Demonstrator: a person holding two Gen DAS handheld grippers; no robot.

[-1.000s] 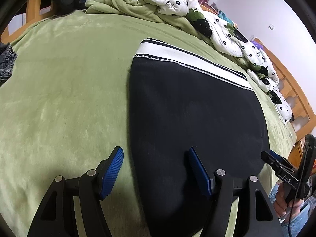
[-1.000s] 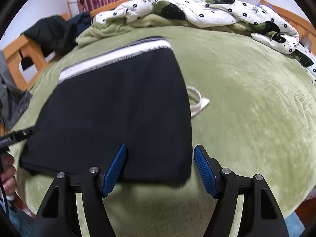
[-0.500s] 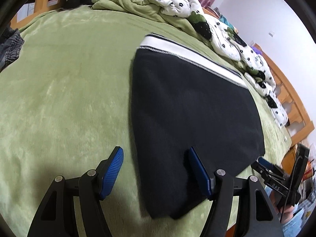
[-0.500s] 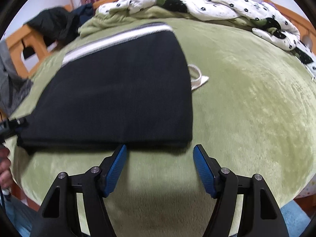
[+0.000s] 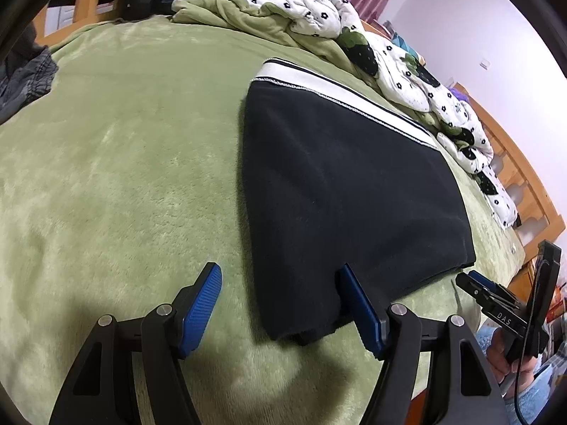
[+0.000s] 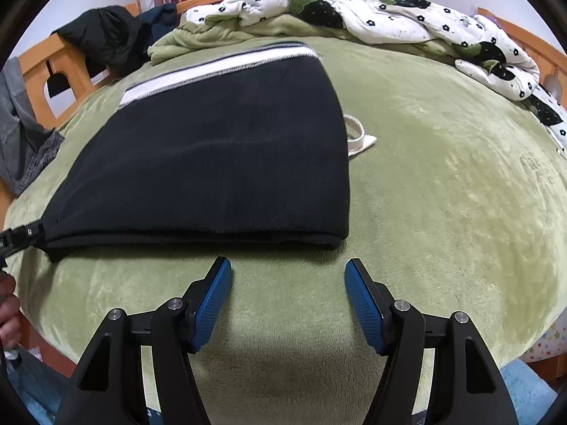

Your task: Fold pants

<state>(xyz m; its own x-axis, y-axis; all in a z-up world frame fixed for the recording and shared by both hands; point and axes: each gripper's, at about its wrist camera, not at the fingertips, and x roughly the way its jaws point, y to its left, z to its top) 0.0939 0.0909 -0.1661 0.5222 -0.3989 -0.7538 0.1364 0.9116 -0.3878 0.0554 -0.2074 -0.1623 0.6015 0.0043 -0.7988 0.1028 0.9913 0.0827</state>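
On green bedding, folded black pants (image 6: 219, 163) lie flat; both claws gape, empty.

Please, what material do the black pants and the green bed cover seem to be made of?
Pants: probably a soft knit or fleece, matte black, with no shine and thick rounded folded edges; the waistband looks like white ribbed elastic. Cover: probably plush fleece or velvet-like fabric, since its short pile shows lighter and darker brushed patches.

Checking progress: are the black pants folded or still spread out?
Folded: the black pants lie as a compact stack, doubled layers at the near edge, white waistband on the far side.
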